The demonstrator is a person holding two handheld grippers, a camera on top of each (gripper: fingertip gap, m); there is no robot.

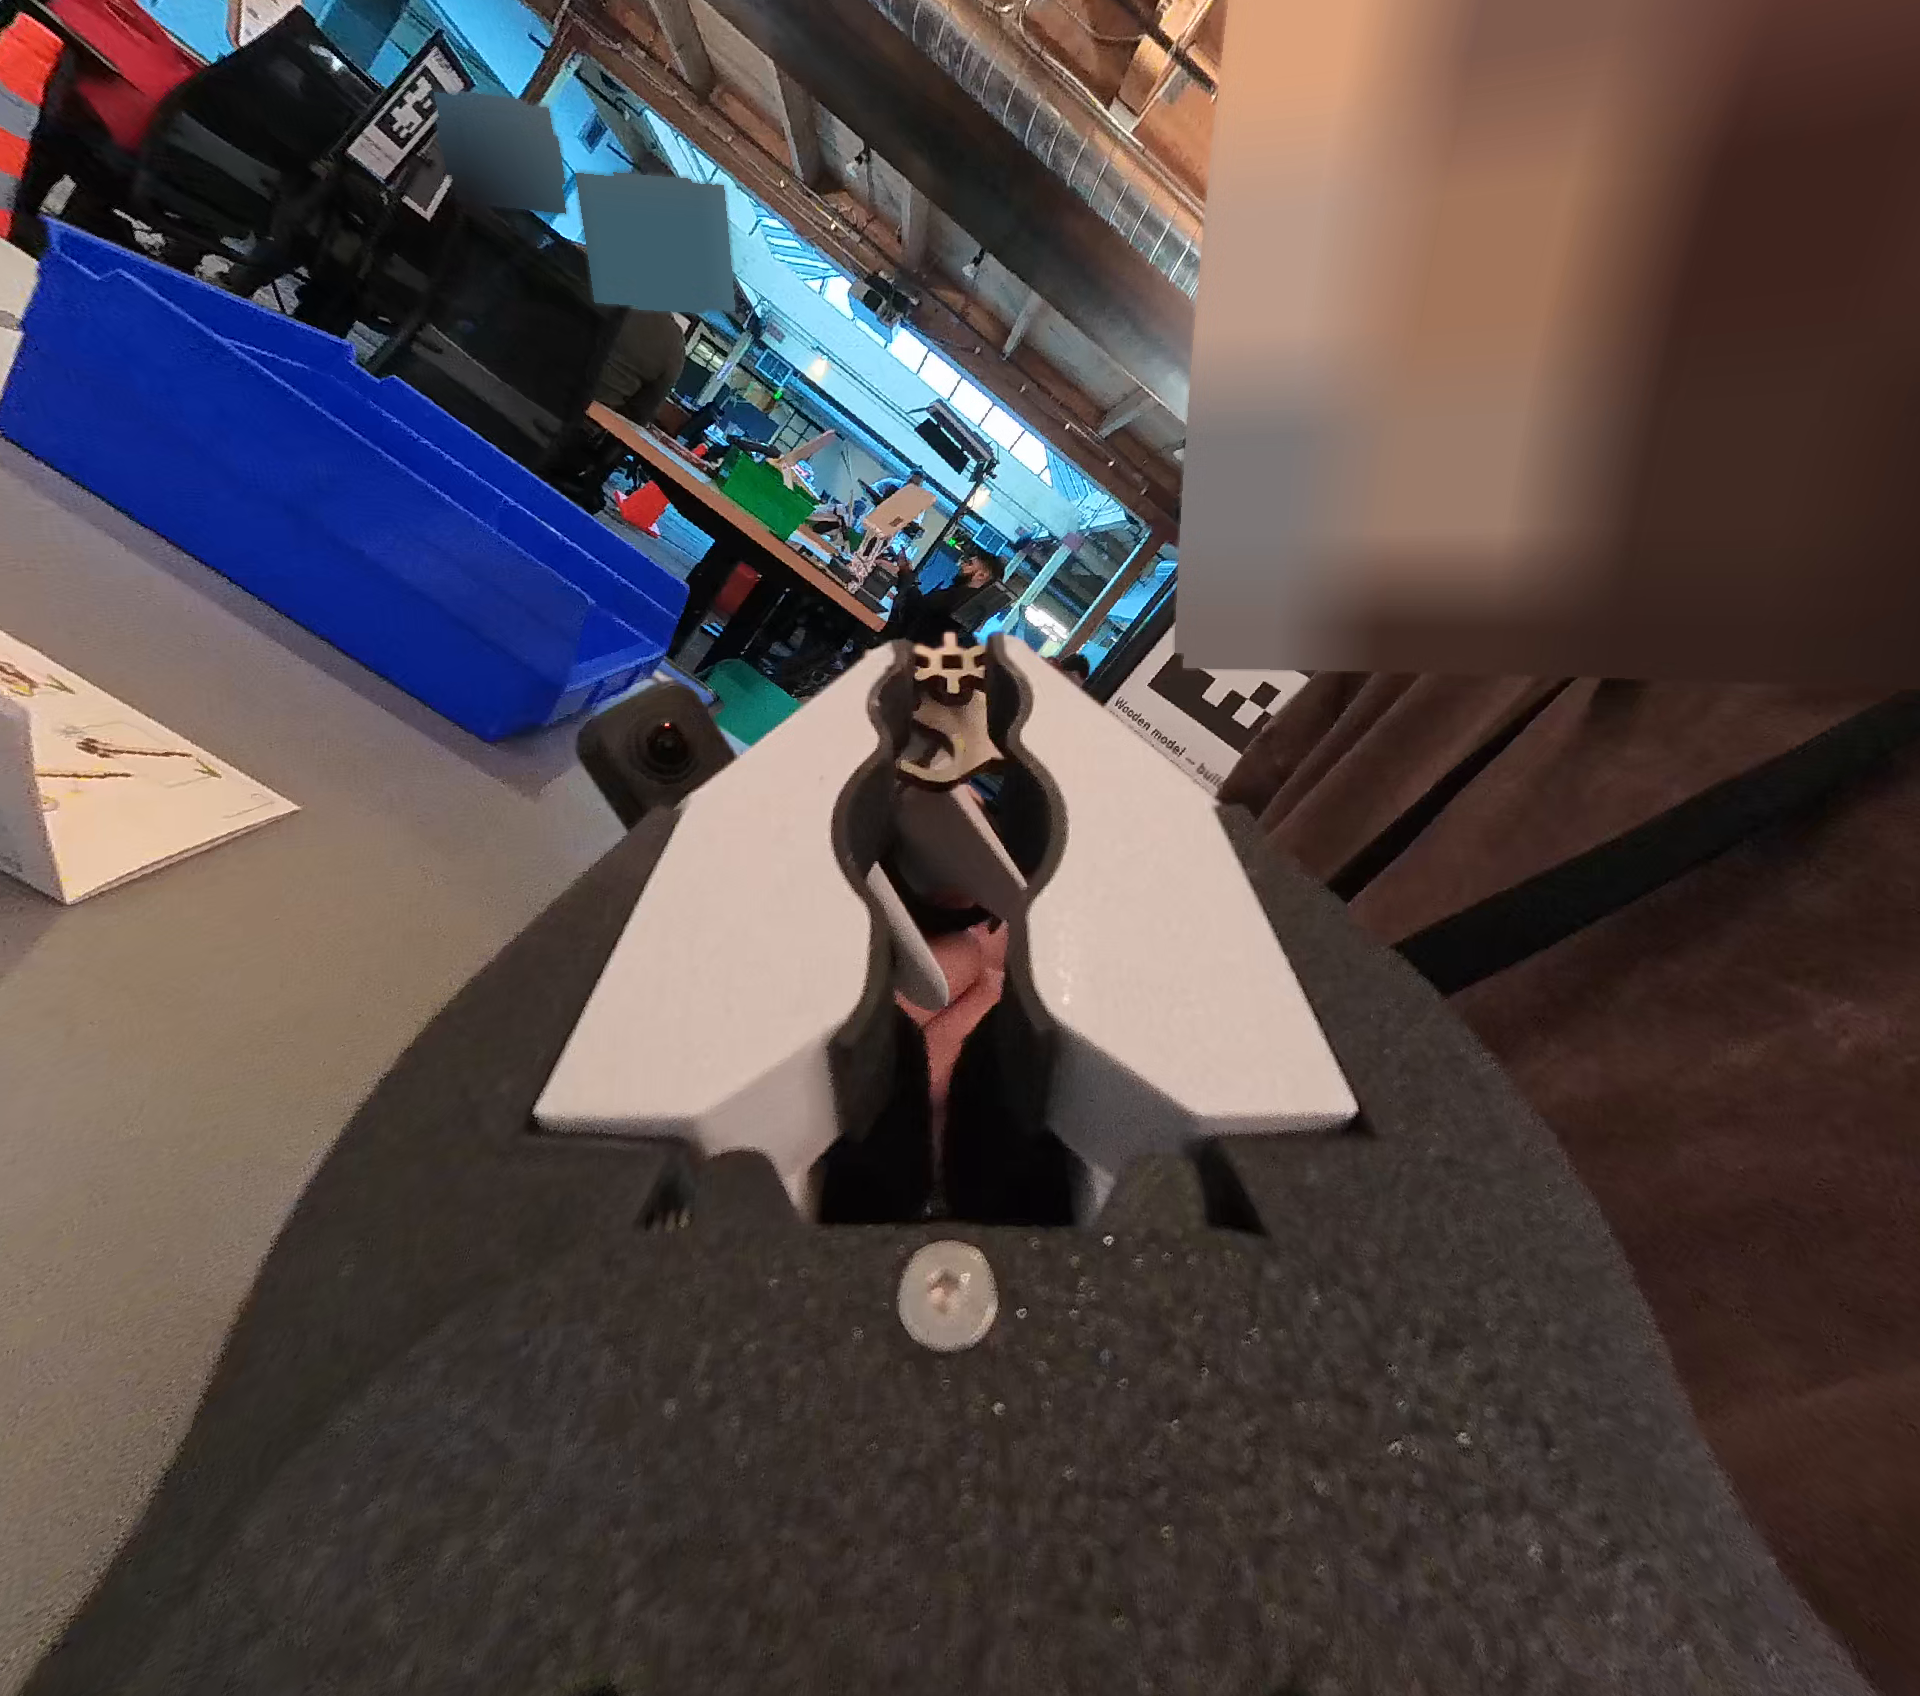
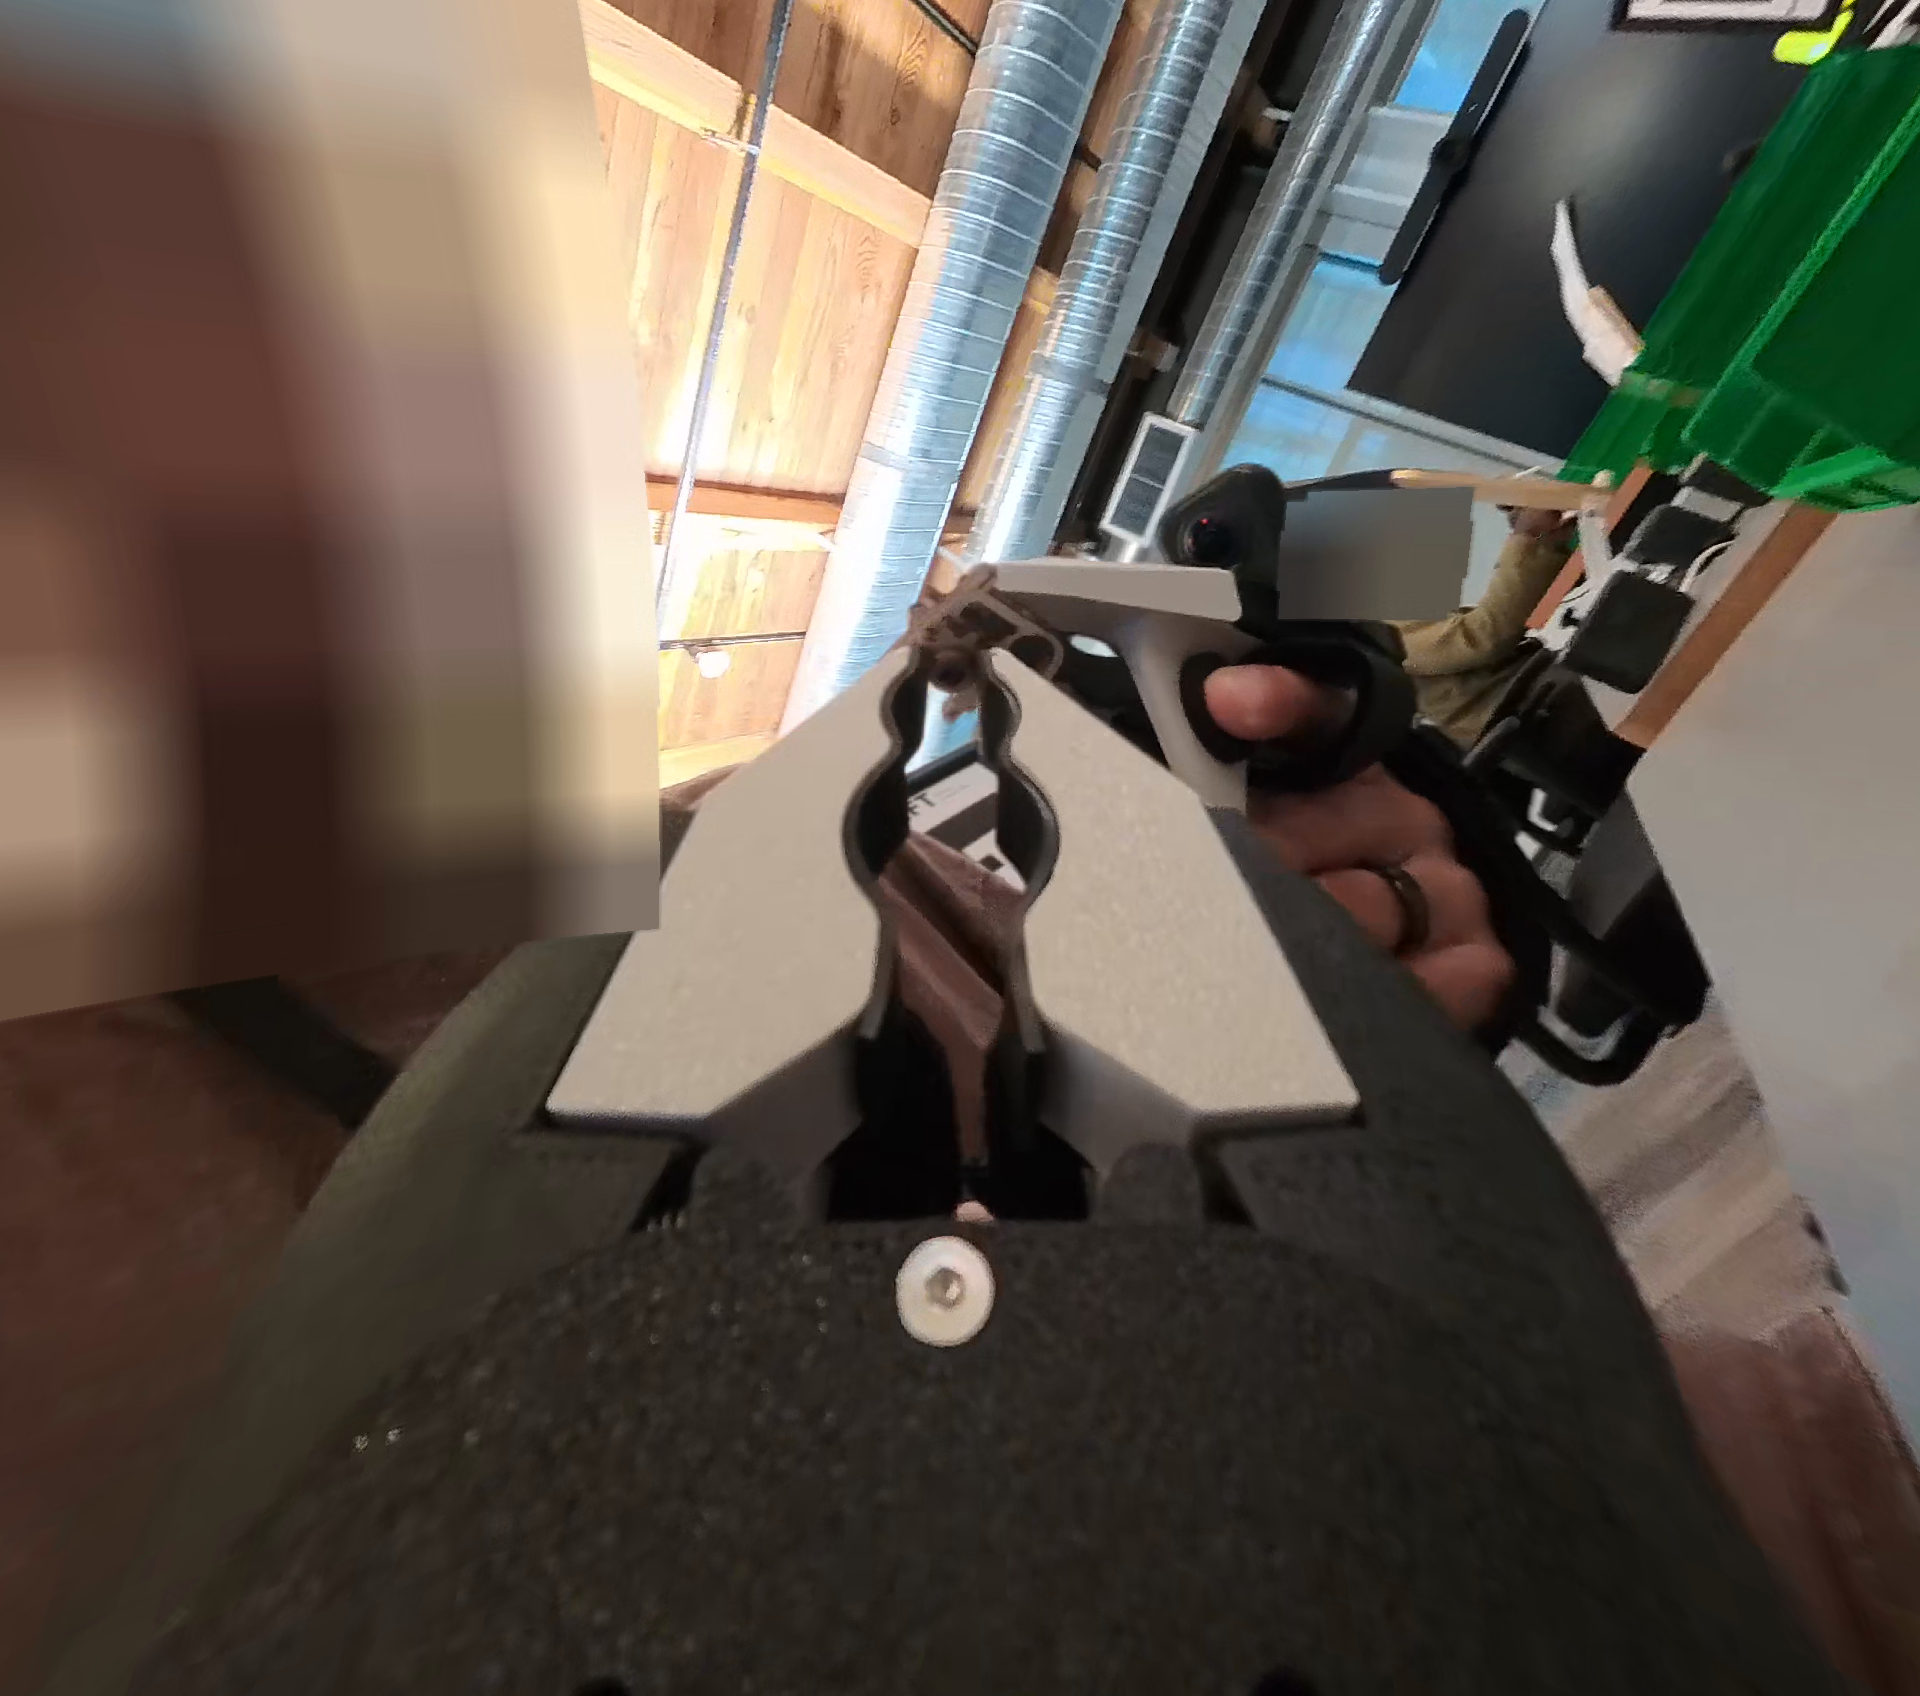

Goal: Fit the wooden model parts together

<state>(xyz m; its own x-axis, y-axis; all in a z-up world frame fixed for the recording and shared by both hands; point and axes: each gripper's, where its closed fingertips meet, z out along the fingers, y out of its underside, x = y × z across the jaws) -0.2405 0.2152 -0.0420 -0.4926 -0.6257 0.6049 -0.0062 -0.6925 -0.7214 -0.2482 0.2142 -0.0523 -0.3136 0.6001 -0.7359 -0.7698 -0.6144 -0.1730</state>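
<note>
In the left wrist view my left gripper (image 1: 947,657) is raised off the table and shut on a small pale wooden model part (image 1: 943,747) with a gear-shaped end (image 1: 949,662) at the fingertips. A finger of the right gripper (image 1: 961,851) shows through the gap behind it. In the right wrist view my right gripper (image 2: 951,661) is shut on a small dark wooden part (image 2: 952,672). The left gripper (image 2: 1117,595) comes in from the right, held by a hand (image 2: 1382,877), and its tips meet mine at the wooden parts (image 2: 951,612). How the parts join is hidden.
A blue bin (image 1: 312,483) stands on the grey table (image 1: 208,971) at the left, with a folded instruction sheet (image 1: 114,773) in front of it. A card with a black-and-white marker (image 1: 1216,711) stands behind the fingertips. A green bin (image 2: 1808,296) is at the right.
</note>
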